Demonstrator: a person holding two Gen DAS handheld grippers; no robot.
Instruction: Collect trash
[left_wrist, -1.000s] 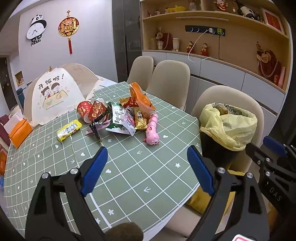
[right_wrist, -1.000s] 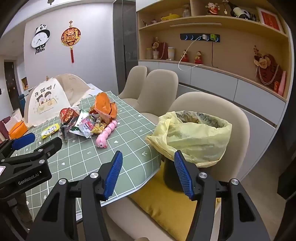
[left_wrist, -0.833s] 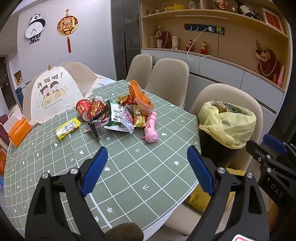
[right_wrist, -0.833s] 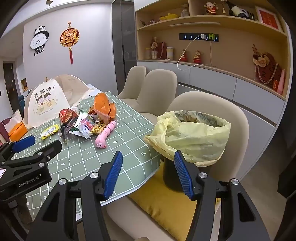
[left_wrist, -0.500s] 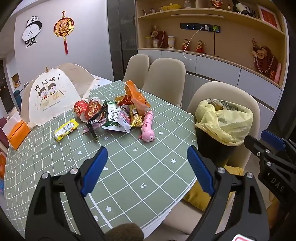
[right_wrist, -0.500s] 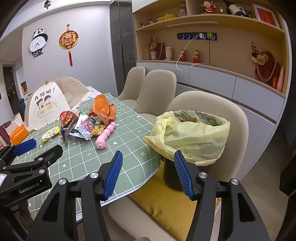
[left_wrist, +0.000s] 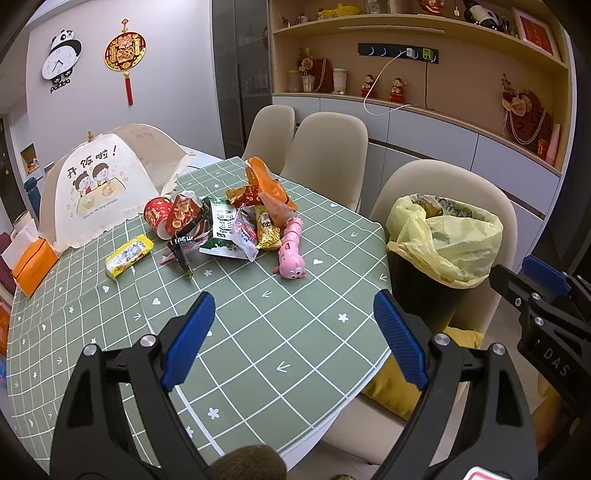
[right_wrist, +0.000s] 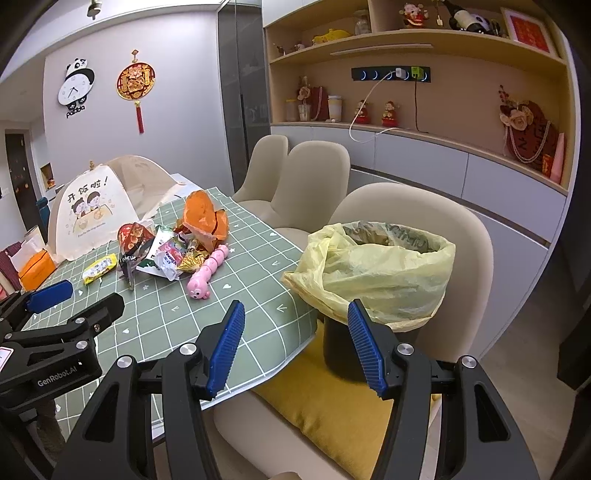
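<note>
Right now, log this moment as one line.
left gripper: open, empty | right gripper: open, empty | crumpled snack wrappers: piled on green checked tablecloth | yellow-lined black bin: on chair

Right claw hangs wide open — nothing held. Wrappers heaped on the desk, yellow-lined bin alongside.

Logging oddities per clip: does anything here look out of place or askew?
Yes. The black bin with its yellow liner stands on a chair's yellow cushion, not on the floor. A pink caterpillar toy lies beside the wrapper pile on the table.
</note>
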